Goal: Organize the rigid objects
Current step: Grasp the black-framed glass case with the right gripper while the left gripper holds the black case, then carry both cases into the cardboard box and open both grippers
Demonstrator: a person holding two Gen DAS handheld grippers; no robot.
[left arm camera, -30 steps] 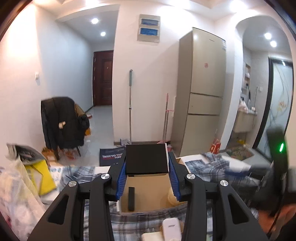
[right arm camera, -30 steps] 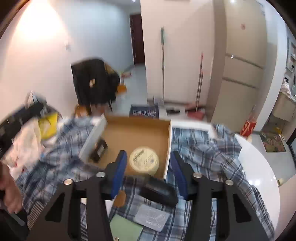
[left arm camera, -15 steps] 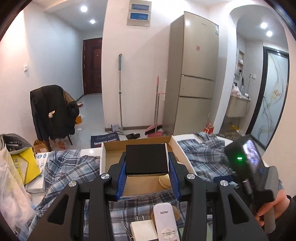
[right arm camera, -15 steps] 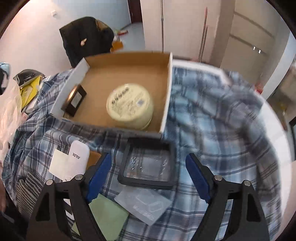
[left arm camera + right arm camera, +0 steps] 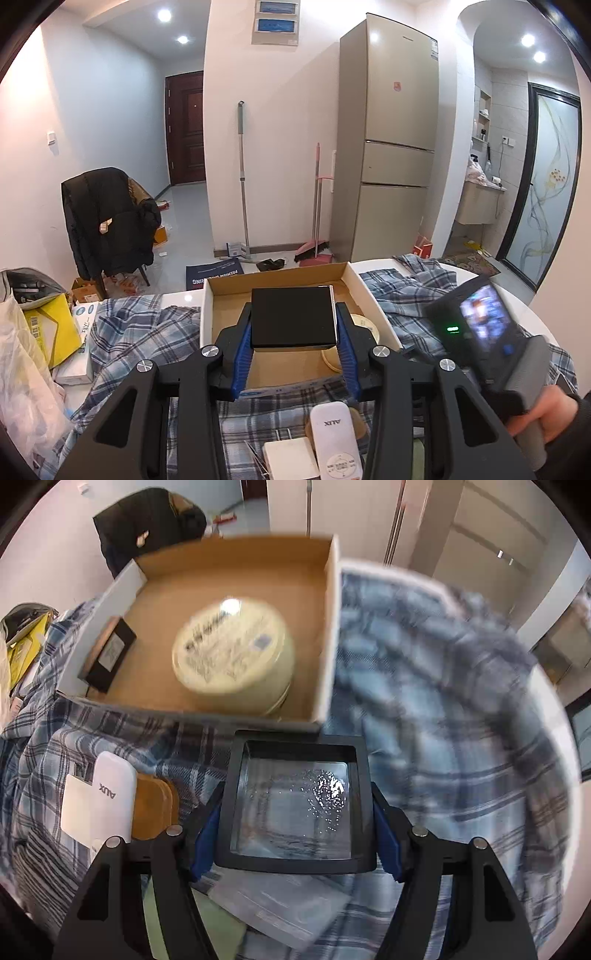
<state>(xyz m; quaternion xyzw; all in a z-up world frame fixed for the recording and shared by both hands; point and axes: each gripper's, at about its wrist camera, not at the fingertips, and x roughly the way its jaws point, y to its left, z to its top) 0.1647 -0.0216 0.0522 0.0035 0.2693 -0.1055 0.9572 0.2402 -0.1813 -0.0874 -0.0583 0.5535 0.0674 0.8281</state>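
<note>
My left gripper (image 5: 294, 314) is shut on a flat black box (image 5: 291, 302) and holds it level above the open cardboard carton (image 5: 212, 314). Inside the carton (image 5: 328, 635) lie a round cream tin (image 5: 232, 650) and a small black box (image 5: 110, 650) by its left wall. My right gripper (image 5: 295, 812) points steeply down, its jaws closing. A black-framed clear tray (image 5: 295, 746) sits between its blue pads (image 5: 205, 834), which touch both tray sides on the plaid cloth. The left wrist view shows the right gripper's body (image 5: 480, 332) in a hand (image 5: 546, 417).
A white remote (image 5: 107, 794) lies on a white card beside a brown item (image 5: 151, 808), left of the tray. A clear packet (image 5: 277, 904) and a green sheet (image 5: 192, 923) lie under the right gripper. A yellow bag (image 5: 48, 328) sits at far left.
The right gripper sank and tipped down over the tray, spread wide, then narrowed onto its sides. The left gripper dropped a little with the black box still in it.
</note>
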